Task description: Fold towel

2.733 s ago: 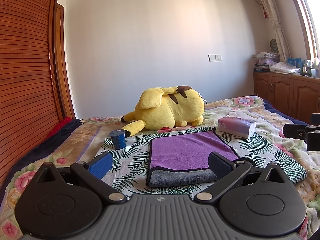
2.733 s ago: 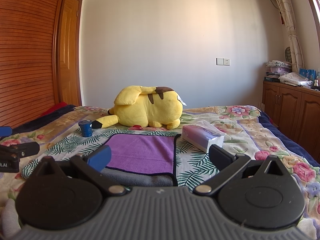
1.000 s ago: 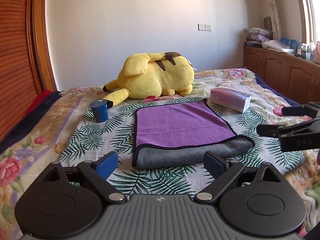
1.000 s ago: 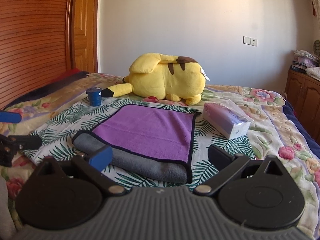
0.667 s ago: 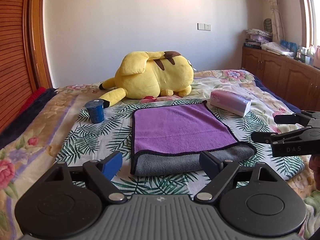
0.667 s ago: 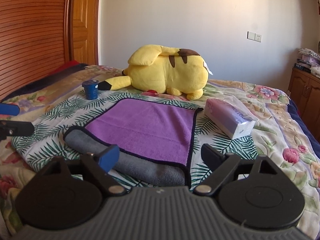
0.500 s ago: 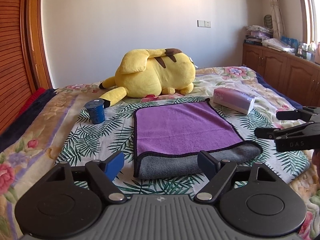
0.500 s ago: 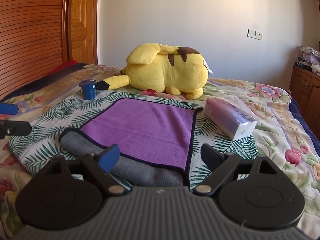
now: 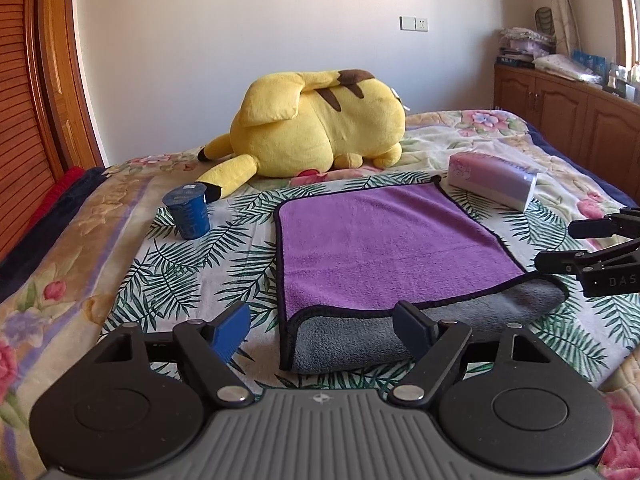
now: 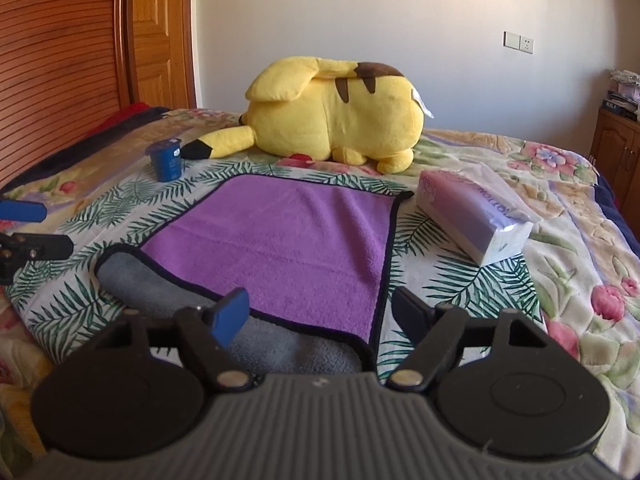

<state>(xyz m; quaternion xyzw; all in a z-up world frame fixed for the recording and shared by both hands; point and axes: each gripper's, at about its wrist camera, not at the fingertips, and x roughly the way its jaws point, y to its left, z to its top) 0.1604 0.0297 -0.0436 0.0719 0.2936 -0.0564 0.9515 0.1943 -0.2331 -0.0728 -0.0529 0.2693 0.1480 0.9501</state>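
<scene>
A purple towel (image 9: 380,236) with a black hem lies flat on the bed; its near edge is turned over and shows the grey underside (image 9: 352,336). It also shows in the right wrist view (image 10: 288,240). My left gripper (image 9: 322,330) is open and empty, just before the towel's near left corner. My right gripper (image 10: 320,314) is open and empty, over the towel's near right corner. The right gripper also shows at the right edge of the left wrist view (image 9: 576,244), beside the grey fold.
A yellow plush toy (image 9: 316,120) lies behind the towel. A blue cup (image 9: 188,212) stands to the towel's left. A tissue pack (image 9: 492,178) lies at its far right corner. A wooden wardrobe (image 10: 60,60) is left, cabinets (image 9: 568,108) right.
Both grippers have dropped lower and moved closer to the towel's near edge, staying open. The towel has not moved.
</scene>
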